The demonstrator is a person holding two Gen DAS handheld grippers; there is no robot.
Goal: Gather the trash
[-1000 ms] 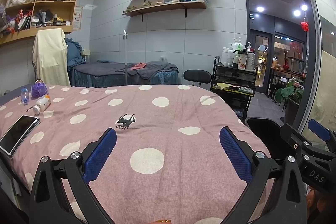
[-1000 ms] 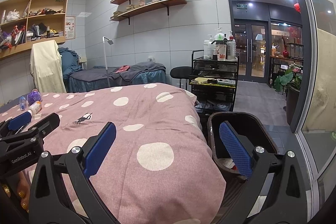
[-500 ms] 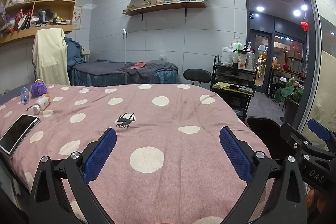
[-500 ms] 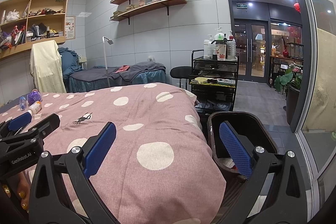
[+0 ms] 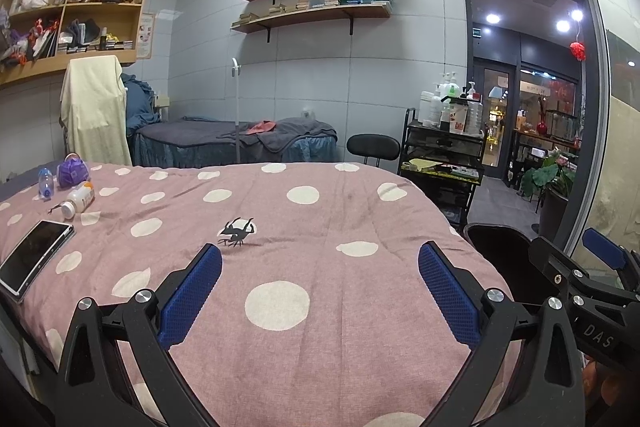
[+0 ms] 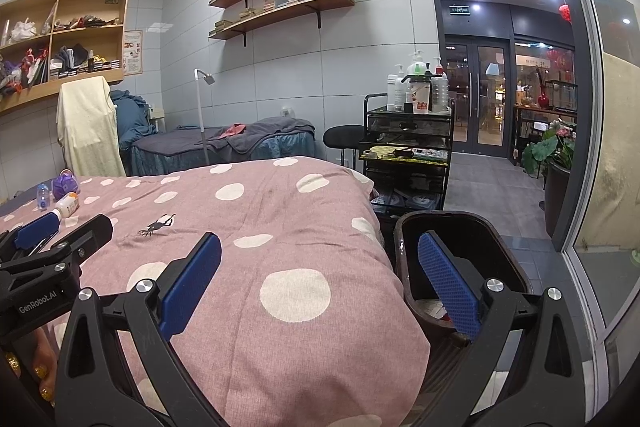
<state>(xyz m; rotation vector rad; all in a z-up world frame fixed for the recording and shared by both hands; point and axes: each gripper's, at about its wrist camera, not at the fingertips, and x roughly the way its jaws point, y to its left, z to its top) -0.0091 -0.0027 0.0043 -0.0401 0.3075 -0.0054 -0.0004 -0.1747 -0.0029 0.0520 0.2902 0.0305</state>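
Observation:
A black spider-shaped scrap (image 5: 236,230) lies on the pink polka-dot bedspread (image 5: 340,327), just beyond the left finger of my left gripper (image 5: 320,259). That gripper is open and holds nothing. At the far left lie a white bottle (image 5: 80,199), a small clear bottle (image 5: 45,183) and a purple crumpled item (image 5: 72,169). My right gripper (image 6: 320,247) hovers open and empty over the bed's right edge. Its right finger is in front of a black trash bin (image 6: 460,227) on the floor, which has some litter at its bottom. The scrap (image 6: 156,225) shows at its left.
A phone (image 5: 34,259) lies near the bed's left edge. A black trolley (image 6: 404,163) with bottles and a black stool (image 6: 344,137) stand behind the bin. A second bed (image 5: 236,139), wall shelves and a glass door lie beyond. A hand (image 6: 44,375) holds the left gripper (image 6: 70,227).

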